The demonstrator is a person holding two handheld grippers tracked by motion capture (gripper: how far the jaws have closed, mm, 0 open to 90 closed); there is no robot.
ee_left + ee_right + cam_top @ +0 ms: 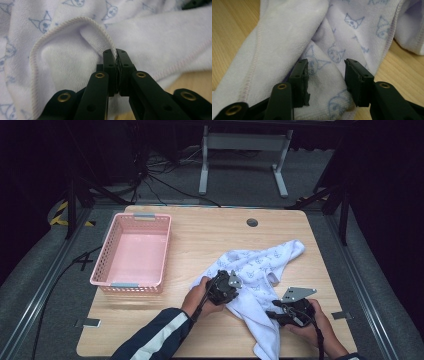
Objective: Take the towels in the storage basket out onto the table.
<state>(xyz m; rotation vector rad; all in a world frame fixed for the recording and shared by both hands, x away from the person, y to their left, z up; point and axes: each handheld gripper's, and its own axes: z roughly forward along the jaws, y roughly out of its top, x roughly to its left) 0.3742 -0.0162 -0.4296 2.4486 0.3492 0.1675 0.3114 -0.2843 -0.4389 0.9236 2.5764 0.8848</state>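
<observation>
Honestly there's nothing readable anywhere here, no words, brand names or numbers on anything. Closest thing is the white towel (342,32), which has a repeating pale blue print of a little pointy-eared cartoon face, but no lettering goes with it. The pink basket (107,251) is plain too, no label.

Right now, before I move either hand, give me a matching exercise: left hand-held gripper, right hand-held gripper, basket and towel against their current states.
Things:
1. left hand-held gripper
2. right hand-held gripper
3. pink basket
4. white towel

States:
A. empty
B. jaws apart over a fold
C. crumpled on the table
D. shut on a stitched hem

Pairs: 1-D, 2-B, 3-A, 4-C
</observation>
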